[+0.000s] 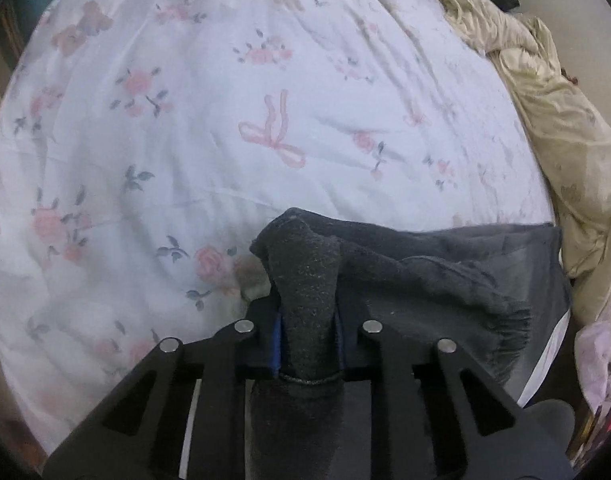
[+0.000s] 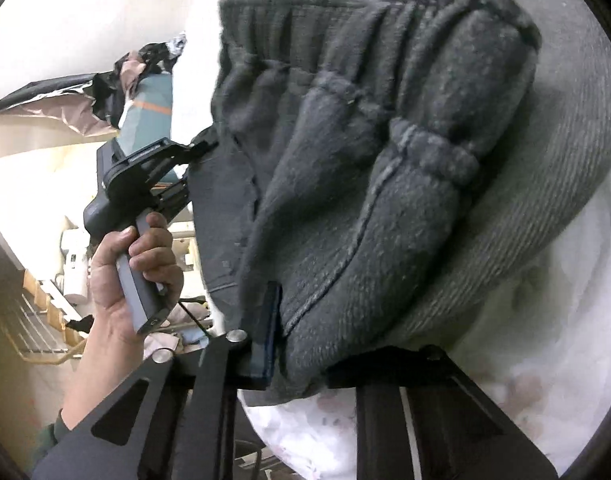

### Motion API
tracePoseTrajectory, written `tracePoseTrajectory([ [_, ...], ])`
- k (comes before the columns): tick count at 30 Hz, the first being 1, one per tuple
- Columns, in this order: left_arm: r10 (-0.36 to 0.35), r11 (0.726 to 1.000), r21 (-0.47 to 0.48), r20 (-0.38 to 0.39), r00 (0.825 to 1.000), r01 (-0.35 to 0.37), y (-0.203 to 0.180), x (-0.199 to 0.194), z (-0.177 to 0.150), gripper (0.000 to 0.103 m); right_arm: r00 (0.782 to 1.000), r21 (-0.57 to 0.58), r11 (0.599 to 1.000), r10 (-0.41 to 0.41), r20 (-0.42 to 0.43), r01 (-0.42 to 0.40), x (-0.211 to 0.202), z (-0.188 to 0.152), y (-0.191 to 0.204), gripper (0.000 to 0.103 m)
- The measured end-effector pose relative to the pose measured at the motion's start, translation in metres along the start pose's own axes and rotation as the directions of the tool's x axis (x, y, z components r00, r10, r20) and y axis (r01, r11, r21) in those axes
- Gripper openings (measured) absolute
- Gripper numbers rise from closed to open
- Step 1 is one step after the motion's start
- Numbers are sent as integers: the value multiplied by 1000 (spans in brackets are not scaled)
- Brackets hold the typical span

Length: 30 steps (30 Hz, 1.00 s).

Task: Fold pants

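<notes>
My left fingers (image 1: pixel 308 338) pinch the pants (image 1: pixel 425 276); my right fingers (image 2: pixel 289 344) clamp the waistband (image 2: pixel 345 92). I'd keep both edges taut and level over the bed (image 1: pixel 225 100).

pants (image 1: pixel 405 276): dark grey fleece cloth — matt, fuzzy, ribbed at the waistband
bedsheet (image 1: pixel 209 128): thin white floral cotton, matt, creased
left gripper (image 1: pixel 308 332): matt black plastic — shiny metal pins
quilt (image 1: pixel 553 120): cream cloth, faint sheen
</notes>
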State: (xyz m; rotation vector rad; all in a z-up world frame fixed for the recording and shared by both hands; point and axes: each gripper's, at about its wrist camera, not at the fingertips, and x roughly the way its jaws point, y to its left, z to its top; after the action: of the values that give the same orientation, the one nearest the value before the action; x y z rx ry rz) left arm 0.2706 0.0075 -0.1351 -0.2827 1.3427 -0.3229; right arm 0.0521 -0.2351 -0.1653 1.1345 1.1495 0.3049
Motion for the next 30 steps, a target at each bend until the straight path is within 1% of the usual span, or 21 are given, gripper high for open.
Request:
tracePoseTrajectory([
  [3,-33,999,-21,6,999,33,-1,-16,4,14,999,-48,999,-2,43,4,-7,-3,17,11],
  [4,-35,999,-22,12,999,36,0,-23,6,14,999,-54,999,0,49,3,-15,-9,10,11],
  [6,-39,999,-30,29,999,40,3,-40,8,14,999,-53,998,18,50,-16,-15,-13,15,11],
  [8,-33,999,-35,39,999,34,8,-53,11,14,999,-75,997,20,41,-17,-12,-18,22,10],
  [10,-21,998,-55,56,998,24,18,-68,13,14,999,-80,996,38,12,-37,-2,-27,31,10],
  [12,8,997,-72,79,997,-2,33,-85,13,13,997,-108,992,61,-38,-65,13,-40,46,9],
  [13,30,996,-87,93,995,-22,46,-97,13,13,996,-129,989,65,-56,-72,19,-46,53,9],
  [15,39,990,-136,107,993,-24,68,-112,14,13,991,-187,977,85,-100,-103,35,-56,74,8],
  [17,72,986,-160,124,990,-52,90,-127,12,13,984,-198,972,102,-145,-130,52,-64,86,8],
  [18,97,982,-174,131,987,-74,99,-129,11,13,983,-215,968,93,-158,-126,59,-67,90,8],
  [19,134,976,-187,128,983,-109,109,-129,9,13,979,-231,965,80,-186,-123,69,-73,92,8],
  [21,173,969,-194,103,979,-151,121,-119,5,14,966,-204,972,67,-251,-120,86,-78,86,8],
  [22,186,966,-199,75,980,-168,126,-109,3,14,957,-177,979,48,-287,-102,95,-80,78,9],
  [23,194,961,-212,57,979,-178,130,-102,2,15,949,-168,983,16,-314,-72,102,-83,69,14],
  [24,211,955,-224,47,976,-195,133,-94,0,16,941,-171,984,-16,-337,-44,106,-86,62,15],
  [25,243,947,-226,48,969,-227,134,-88,1,19,932,-170,985,-36,-361,-28,109,-89,57,17],
  [26,272,940,-226,49,961,-255,135,-87,2,26,920,-177,984,-68,-386,-1,110,-92,51,21],
  [27,312,928,-229,51,949,-293,133,-86,3,27,913,-193,981,-82,-399,4,110,-94,52,23],
  [28,355,913,-234,59,933,-333,131,-88,4,31,908,-222,975,-91,-409,-2,106,-96,54,24],
  [30,428,886,-243,107,897,-394,127,-102,7,43,911,-253,967,-90,-403,-16,96,-94,59,26],
])
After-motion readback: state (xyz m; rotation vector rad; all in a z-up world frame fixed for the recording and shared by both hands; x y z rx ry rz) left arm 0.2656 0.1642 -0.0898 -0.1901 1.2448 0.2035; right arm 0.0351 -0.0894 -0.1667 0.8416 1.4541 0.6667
